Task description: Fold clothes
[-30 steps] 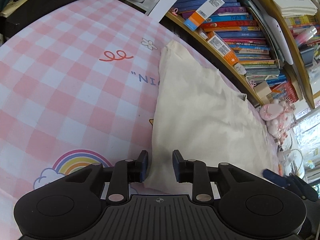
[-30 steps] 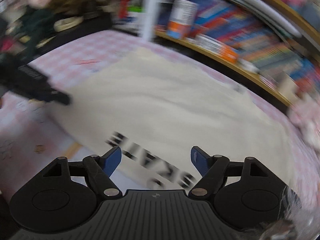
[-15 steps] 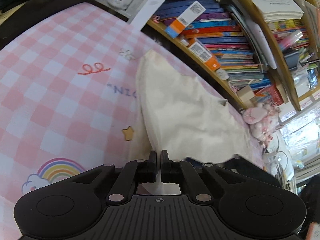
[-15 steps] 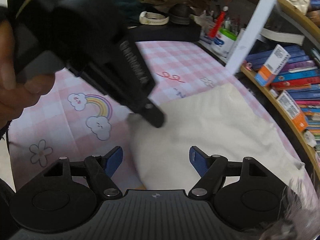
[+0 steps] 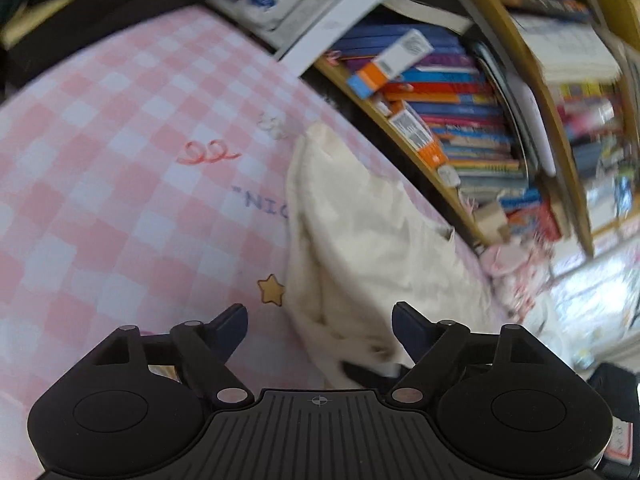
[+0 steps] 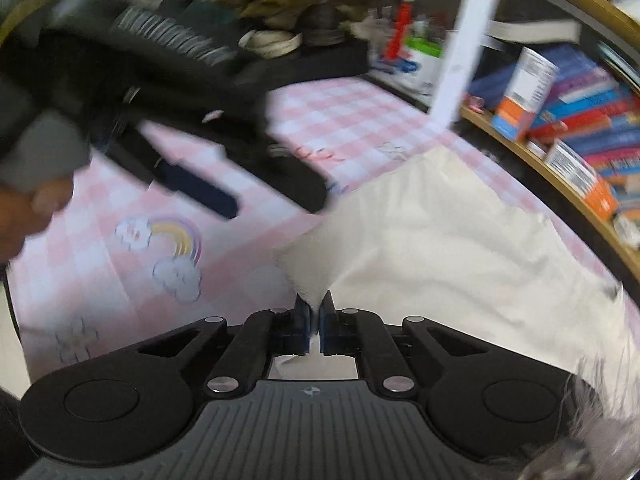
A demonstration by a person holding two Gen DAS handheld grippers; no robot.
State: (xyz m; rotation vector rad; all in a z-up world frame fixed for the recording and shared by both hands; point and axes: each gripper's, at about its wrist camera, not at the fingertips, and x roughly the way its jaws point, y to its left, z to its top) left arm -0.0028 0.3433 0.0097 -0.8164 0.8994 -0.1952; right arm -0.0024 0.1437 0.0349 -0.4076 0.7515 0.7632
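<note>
A cream garment (image 5: 360,236) lies folded on the pink checked sheet (image 5: 120,184), along the side by the bookshelf. My left gripper (image 5: 318,320) hangs just above the garment's near edge. Its jaws are opening and stand wide, and the pads touch no cloth. In the right wrist view, my right gripper (image 6: 314,316) is shut on a raised corner of the garment (image 6: 440,240), which peaks up into the pads. The left gripper (image 6: 274,208) shows there too, blurred, held in a hand over the sheet just left of the garment.
A curved wooden bookshelf (image 5: 460,128) packed with books runs close along the bed's far side. A white post (image 6: 460,40) stands at the bed's corner. A dark desk (image 6: 312,60) with bottles and clutter is behind. A pink plush toy (image 5: 516,264) lies by the shelf.
My left gripper, shut on the garment's edge half a second ago, has let go and spread wide. My right gripper has closed on the garment's corner and lifted it a little.
</note>
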